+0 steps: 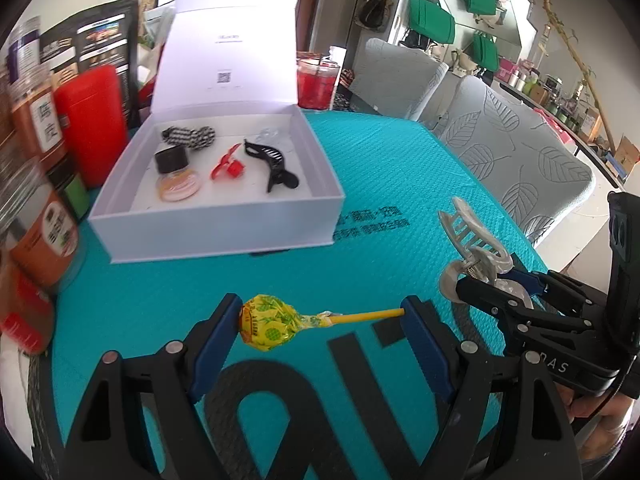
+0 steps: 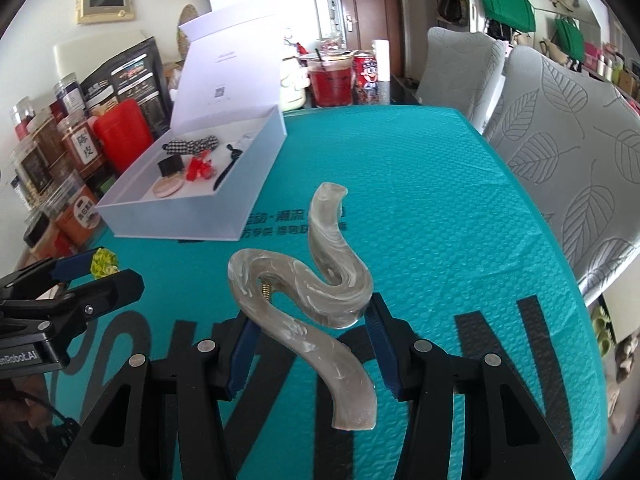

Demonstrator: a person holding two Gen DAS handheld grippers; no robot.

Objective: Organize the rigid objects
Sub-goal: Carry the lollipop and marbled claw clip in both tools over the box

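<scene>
From the left wrist, the left tongs point(image 1: 322, 316) point down over the teal counter point(image 1: 380, 168), clamped on a yellow-wrapped lollipop point(image 1: 276, 322) held crosswise: candy head against one blue pad, stick tip against the other. At the right edge the right tongs point(image 1: 486, 280) grip a grey marbled hair claw point(image 1: 474, 240), its teeth up. Beyond stands an open white box point(image 1: 224, 236), lid raised. Inside lie a black hair claw point(image 1: 270, 160), a red clip point(image 1: 228, 168), a black-capped bottle point(image 1: 176, 172) and a checkered bow point(image 1: 188, 136). Jars point(image 1: 36, 128) and a red canister point(image 1: 94, 120) crowd just left of the box; grey leaf-patterned chairs point(image 1: 512, 140) stand along the counter's right side.

From the right wrist, the right tongs point(image 2: 312, 344) are closed on the marbled claw's point(image 2: 304, 292) handles, the claw rearing up between the pads. The left tongs point(image 2: 86, 270) enter at the left with the lollipop wrapper point(image 2: 104, 262) showing. The box point(image 2: 180, 216) sits at the far left on the counter point(image 2: 440, 200), with bare teal surface between it and both tongs. A red drink cup point(image 2: 332, 80) and a can point(image 2: 368, 76) stand at the far edge.
</scene>
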